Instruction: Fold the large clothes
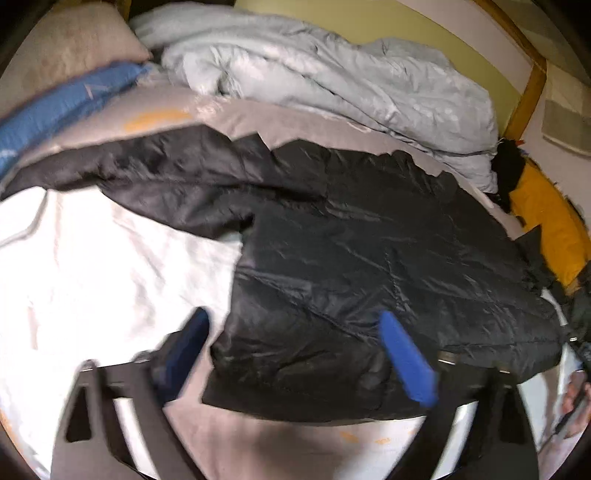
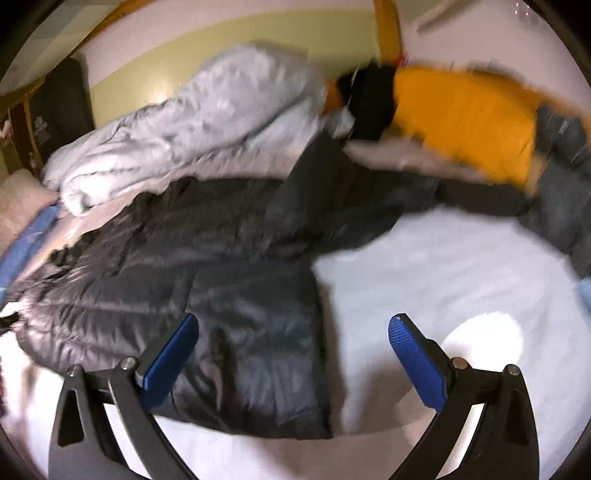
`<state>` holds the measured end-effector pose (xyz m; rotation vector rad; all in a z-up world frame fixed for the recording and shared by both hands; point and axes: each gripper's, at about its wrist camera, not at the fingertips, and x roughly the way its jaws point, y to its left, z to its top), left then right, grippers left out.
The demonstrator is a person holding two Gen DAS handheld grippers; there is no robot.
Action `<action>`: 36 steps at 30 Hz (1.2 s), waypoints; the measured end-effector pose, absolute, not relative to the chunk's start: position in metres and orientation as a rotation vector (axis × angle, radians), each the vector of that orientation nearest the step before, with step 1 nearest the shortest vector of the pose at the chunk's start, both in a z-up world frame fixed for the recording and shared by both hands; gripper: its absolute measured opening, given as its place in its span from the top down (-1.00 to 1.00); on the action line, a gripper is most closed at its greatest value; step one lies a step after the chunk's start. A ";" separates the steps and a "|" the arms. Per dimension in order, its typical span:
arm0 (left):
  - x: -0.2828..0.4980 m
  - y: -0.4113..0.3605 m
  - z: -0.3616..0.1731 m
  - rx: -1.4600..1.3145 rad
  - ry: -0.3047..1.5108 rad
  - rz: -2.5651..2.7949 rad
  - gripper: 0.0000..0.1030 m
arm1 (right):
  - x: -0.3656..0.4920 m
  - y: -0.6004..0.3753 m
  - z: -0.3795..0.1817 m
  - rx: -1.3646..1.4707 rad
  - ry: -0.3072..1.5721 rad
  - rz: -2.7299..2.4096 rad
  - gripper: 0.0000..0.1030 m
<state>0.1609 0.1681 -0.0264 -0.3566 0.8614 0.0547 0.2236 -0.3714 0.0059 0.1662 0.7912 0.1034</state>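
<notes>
The black jacket [image 1: 369, 258] lay spread flat on the bed [image 2: 443, 277], both the left hand-held gripper [image 1: 295, 354] and the right hand-held gripper [image 2: 295, 354] hovering wide and empty over its hem, apparently between folds, with fresh grips on the fabric likely needed next.

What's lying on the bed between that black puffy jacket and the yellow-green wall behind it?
A crumpled pale grey duvet lies between the black jacket and the wall, with a strip of pinkish sheet before it. Both wrist views show this.
</notes>
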 end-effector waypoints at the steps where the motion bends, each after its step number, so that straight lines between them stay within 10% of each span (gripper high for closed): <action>1: 0.161 0.168 -0.029 -0.364 0.865 0.043 -0.27 | 0.226 -0.373 0.000 0.196 0.811 0.136 -0.69; 3: 0.166 0.163 -0.033 -0.312 0.886 0.050 0.46 | 0.231 -0.373 -0.008 0.234 0.845 0.181 0.31; 6: 0.168 0.156 -0.030 -0.235 0.842 0.086 0.82 | 0.237 -0.368 -0.013 0.218 0.817 0.178 0.83; 14: 0.180 0.162 -0.028 -0.197 0.813 0.159 0.75 | 0.260 -0.345 -0.009 0.068 0.725 0.111 0.77; 15: 0.176 0.164 -0.028 -0.215 0.813 0.161 0.62 | 0.257 -0.347 -0.009 0.069 0.724 0.108 0.53; 17: 0.169 0.171 -0.026 -0.270 0.814 0.179 -0.66 | 0.247 -0.355 -0.005 0.091 0.710 0.092 -0.28; 18: 0.162 0.177 -0.023 -0.321 0.783 0.186 -0.78 | 0.242 -0.360 -0.002 0.110 0.697 0.090 -0.55; 23: 0.155 0.187 -0.025 -0.442 0.813 0.096 -0.81 | 0.223 -0.389 0.007 0.288 0.728 0.147 -0.66; 29: 0.157 0.189 -0.062 -0.549 0.952 0.101 -0.70 | 0.235 -0.393 -0.026 0.376 0.886 0.186 -0.66; 30: 0.156 0.185 -0.061 -0.523 0.940 0.104 -0.61 | 0.236 -0.390 -0.031 0.378 0.900 0.209 -0.49; 32: 0.157 0.173 -0.056 -0.485 0.941 0.044 0.38 | 0.236 -0.381 -0.032 0.343 0.909 0.258 0.04; 36: 0.144 0.156 -0.038 -0.446 0.897 0.032 0.78 | 0.235 -0.373 -0.033 0.404 0.899 0.326 0.78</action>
